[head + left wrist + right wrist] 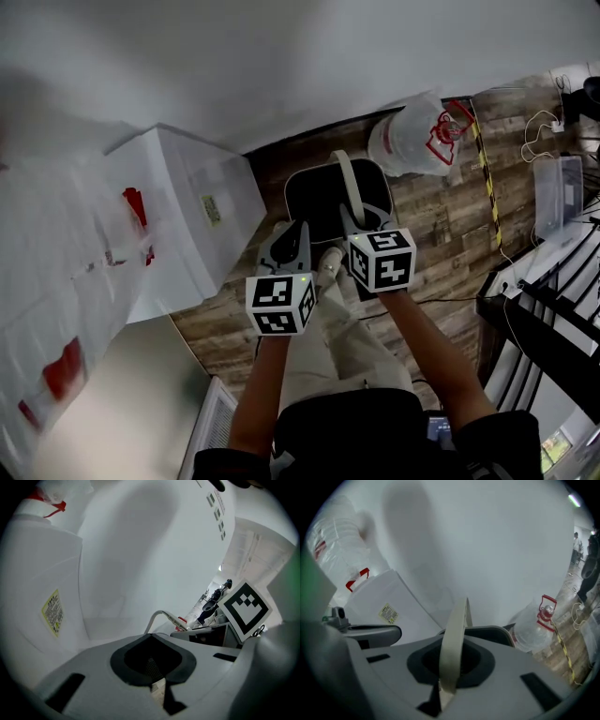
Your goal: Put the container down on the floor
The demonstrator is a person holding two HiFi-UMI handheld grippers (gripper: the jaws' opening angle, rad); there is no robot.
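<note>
The container (314, 192) is a black bin with a beige strap handle (349, 183); it hangs just in front of my legs above the wood floor (450, 234). My right gripper (361, 217) is shut on that handle, which rises out of the closed jaws as a beige band (453, 639), with the bin's dark rim (490, 631) behind it. My left gripper (291, 234) hovers beside the bin's near left edge. Its jaws are shut (157, 686); only a sliver of beige shows in the slit, and I cannot tell what it is.
Large white plastic storage boxes (202, 206) stand against the wall to the left of the bin. To its right a clear water jug (412, 141) with a red cap handle lies on the floor. Farther right are yellow-black tape (487, 178), a clear box (560, 192) and a black rack (544, 328).
</note>
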